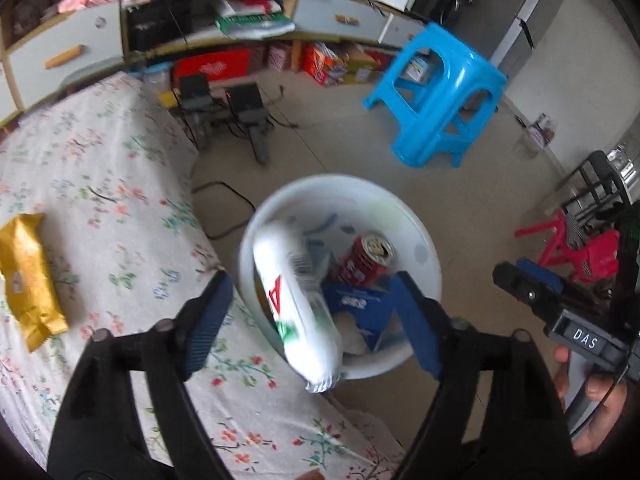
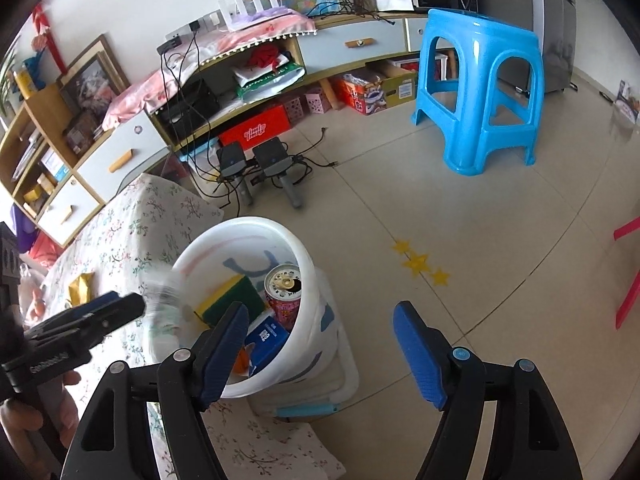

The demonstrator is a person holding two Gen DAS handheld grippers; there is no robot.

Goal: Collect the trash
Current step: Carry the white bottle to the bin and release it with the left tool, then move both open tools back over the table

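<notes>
In the left wrist view, the left gripper [image 1: 316,320] is hanging over a white bucket [image 1: 424,248] with its jaws standing wide apart. Between them, touching neither pad, a white plastic package [image 1: 298,304] with red and green print is lying blurred above the bucket's near rim. Inside the bucket a red drink can [image 1: 368,260] and a blue carton [image 1: 360,304] are sitting side by side. On the floral-covered surface [image 1: 120,200] to the left, a yellow snack bag [image 1: 26,276] is lying well apart from the bucket. The right gripper [image 1: 560,304] is showing at the right edge.

In the right wrist view, the right gripper [image 2: 320,352] is holding its jaws wide and gripping nothing, positioned beside the bucket [image 2: 316,280]. The can [image 2: 284,292], a yellow-green sponge [image 2: 228,300] and the carton [image 2: 266,340] are resting inside. The left gripper [image 2: 100,320] is reaching in from the left, the package [image 2: 164,312] smeared at its tip. A blue stool [image 2: 480,88] is standing on the floor beyond.
</notes>
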